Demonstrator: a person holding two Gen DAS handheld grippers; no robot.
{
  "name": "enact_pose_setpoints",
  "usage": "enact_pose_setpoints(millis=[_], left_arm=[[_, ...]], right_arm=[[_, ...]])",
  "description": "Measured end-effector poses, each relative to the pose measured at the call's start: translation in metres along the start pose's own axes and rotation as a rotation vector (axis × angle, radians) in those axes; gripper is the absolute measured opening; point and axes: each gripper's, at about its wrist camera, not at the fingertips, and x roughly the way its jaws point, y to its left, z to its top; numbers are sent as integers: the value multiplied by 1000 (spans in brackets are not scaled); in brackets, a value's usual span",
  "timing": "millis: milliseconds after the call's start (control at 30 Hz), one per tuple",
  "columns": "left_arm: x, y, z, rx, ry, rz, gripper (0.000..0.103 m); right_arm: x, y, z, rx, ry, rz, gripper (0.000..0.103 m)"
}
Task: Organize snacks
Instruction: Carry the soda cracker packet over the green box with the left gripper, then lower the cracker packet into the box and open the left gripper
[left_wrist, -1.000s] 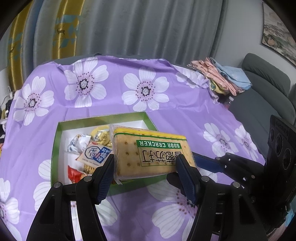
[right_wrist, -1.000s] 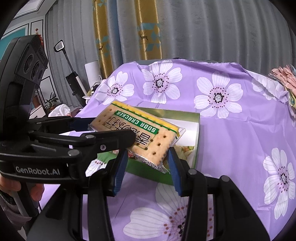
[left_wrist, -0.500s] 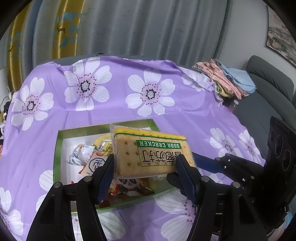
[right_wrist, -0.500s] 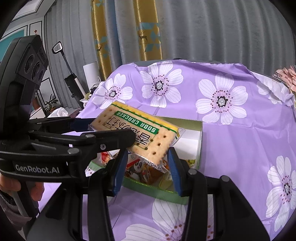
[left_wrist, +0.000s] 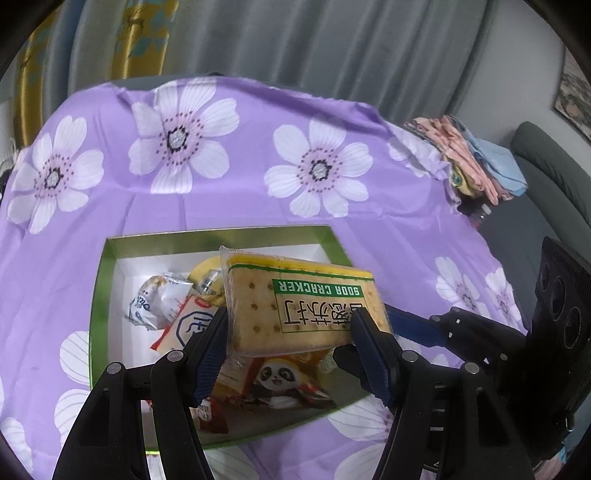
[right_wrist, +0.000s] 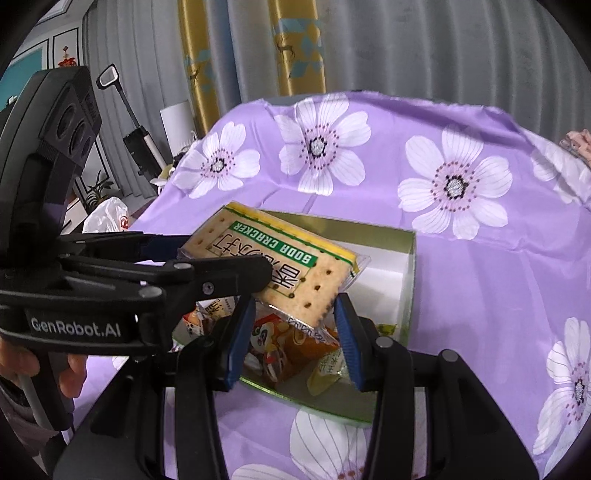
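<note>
Snacks fill the green-walled box (left_wrist: 96, 295) with its white floor, which sits on the purple flowered tablecloth (left_wrist: 229, 199). The soda cracker packet (left_wrist: 295, 306) hangs above the box's near half, held by both tools at once. The left gripper (left_wrist: 288, 332) is clamped across its width, blue pads against both long edges. The right gripper (right_wrist: 291, 317) frames the packet's near corner, but whether its pads actually press the wrapper cannot be told. The packet hides much of the box's contents. Beneath it lie a panda-printed orange bag (left_wrist: 280, 380), a crumpled white wrapper (left_wrist: 151, 302) and a red-edged white sachet (left_wrist: 184, 325), all partly covered. A small yellow-green sachet (right_wrist: 328, 369) shows only from the right wrist camera, its print too blurred to read. The box's near wall is cut off behind the gripper bodies. Compared with a second ago, the packet sits the same between the fingers, while the box now lies further under it, exposing the panda bag.
</note>
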Motion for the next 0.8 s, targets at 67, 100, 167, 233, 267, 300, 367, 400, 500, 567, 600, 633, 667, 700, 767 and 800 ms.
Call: enact_pose_setpoints(millis=[67, 100, 167, 233, 267, 300, 367, 400, 500, 567, 600, 633, 667, 700, 767, 800], left_arm=[[8, 4, 1, -7, 14, 4, 66], [12, 6, 2, -9, 22, 8, 66], [20, 11, 3, -18, 38, 13, 66], [27, 14, 4, -23, 50, 18, 66], [30, 16, 3, -27, 55, 21, 66], [33, 17, 3, -29, 59, 20, 66], [35, 20, 3, -35, 65, 16, 66], [36, 21, 3, -36, 67, 14, 66], [39, 23, 3, -39, 74, 15, 66], [41, 24, 4, -41, 79, 17, 66], [42, 24, 4, -42, 82, 17, 66], [43, 25, 4, -45, 87, 17, 66], [44, 26, 3, -51, 93, 16, 66], [45, 27, 3, -56, 100, 16, 66], [48, 28, 3, -58, 110, 17, 66], [49, 29, 3, -60, 112, 19, 66]], right_arm=[[11, -2, 2, -6, 27, -6, 45], [16, -2, 3, -5, 41, -6, 45], [25, -4, 4, -5, 65, -6, 45], [31, -6, 5, 3, 84, -4, 45], [34, -7, 5, 5, 93, -3, 45], [36, -7, 5, 3, 97, -5, 45], [39, -7, 5, 3, 103, -7, 45], [39, -7, 5, 3, 105, -6, 45], [42, -8, 6, 2, 114, -8, 45], [44, -7, 7, 1, 123, -9, 45], [46, -8, 7, 3, 128, -8, 45], [47, -8, 7, 4, 134, -7, 45], [48, -9, 8, 3, 140, -6, 45], [48, -9, 8, 1, 143, -6, 45], [49, -9, 9, -3, 148, -7, 45], [50, -9, 9, -2, 153, -5, 45]])
